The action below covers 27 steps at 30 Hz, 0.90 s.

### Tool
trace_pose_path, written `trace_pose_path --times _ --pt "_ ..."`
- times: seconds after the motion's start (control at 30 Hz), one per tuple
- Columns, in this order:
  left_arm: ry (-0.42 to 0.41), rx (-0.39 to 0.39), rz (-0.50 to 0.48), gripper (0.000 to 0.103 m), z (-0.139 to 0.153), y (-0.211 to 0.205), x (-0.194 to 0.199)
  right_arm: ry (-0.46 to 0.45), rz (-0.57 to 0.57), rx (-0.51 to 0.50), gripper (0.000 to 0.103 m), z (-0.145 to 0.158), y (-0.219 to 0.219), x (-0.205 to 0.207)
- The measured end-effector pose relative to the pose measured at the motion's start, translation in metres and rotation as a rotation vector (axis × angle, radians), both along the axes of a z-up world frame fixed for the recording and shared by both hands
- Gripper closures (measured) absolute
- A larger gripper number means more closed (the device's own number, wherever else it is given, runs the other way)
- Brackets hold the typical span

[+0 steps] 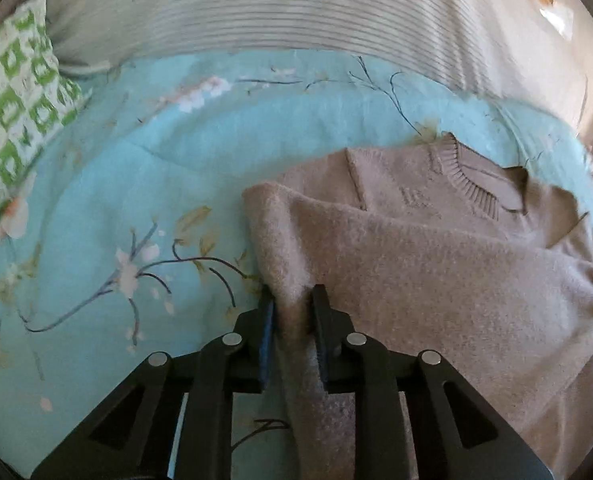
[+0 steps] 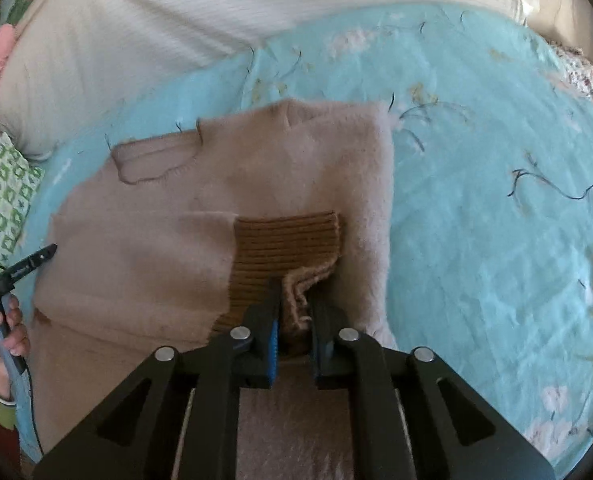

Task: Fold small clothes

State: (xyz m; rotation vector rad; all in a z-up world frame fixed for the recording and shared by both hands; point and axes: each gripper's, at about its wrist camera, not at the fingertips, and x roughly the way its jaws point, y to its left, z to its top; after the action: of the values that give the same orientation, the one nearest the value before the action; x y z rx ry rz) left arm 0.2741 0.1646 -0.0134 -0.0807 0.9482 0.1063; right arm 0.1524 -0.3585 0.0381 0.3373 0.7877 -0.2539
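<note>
A beige knitted sweater (image 1: 436,240) lies spread on a bed's turquoise floral cover (image 1: 136,184), partly folded over itself. The left gripper (image 1: 292,300) is closed on a raised fold of its fuzzy edge. The right gripper (image 2: 296,300) pinches the ribbed brown cuff (image 2: 284,240). Beyond both lies a pale striped pillow (image 1: 256,12); left of the left gripper, a green patterned cushion (image 1: 12,108).

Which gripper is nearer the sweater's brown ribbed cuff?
Right. The right gripper is shut on the cuff itself; the left gripper pinches the sweater at its plain opposite edge.
</note>
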Motion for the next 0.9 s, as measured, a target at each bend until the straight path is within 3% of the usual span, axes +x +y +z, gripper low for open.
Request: trace_pose_path --times 0.03,0.17,0.23,0.33,0.43,0.67,0.9 --pt "-0.002 -0.012 0.01 0.079 0.003 0.002 -0.003 -0.01 -0.006 0.014 0.075 0.005 0.001 -0.006" --pt "-0.005 -0.083 0.037 0.074 0.017 0.01 -0.029 -0.093 0.004 0.057 0.065 0.026 0.004 -0.043" --pt "-0.005 -0.107 0.035 0.062 0.021 0.008 -0.054 -0.12 0.026 0.095 0.06 0.03 0.009 -0.063" --pt "-0.003 -0.149 0.026 0.057 0.027 0.001 -0.099 -0.145 0.048 0.134 0.054 0.032 0.014 -0.089" --pt "0.001 -0.183 0.016 0.047 0.03 -0.004 -0.154 -0.161 0.059 0.143 0.053 0.03 0.024 -0.123" --pt "0.028 -0.221 -0.006 0.045 0.021 -0.027 -0.266 -0.166 0.09 0.123 0.05 0.019 0.046 -0.189" --pt "0.053 -0.276 0.011 0.041 0.004 -0.038 -0.336 -0.184 0.104 0.131 0.046 -0.007 0.059 -0.251"
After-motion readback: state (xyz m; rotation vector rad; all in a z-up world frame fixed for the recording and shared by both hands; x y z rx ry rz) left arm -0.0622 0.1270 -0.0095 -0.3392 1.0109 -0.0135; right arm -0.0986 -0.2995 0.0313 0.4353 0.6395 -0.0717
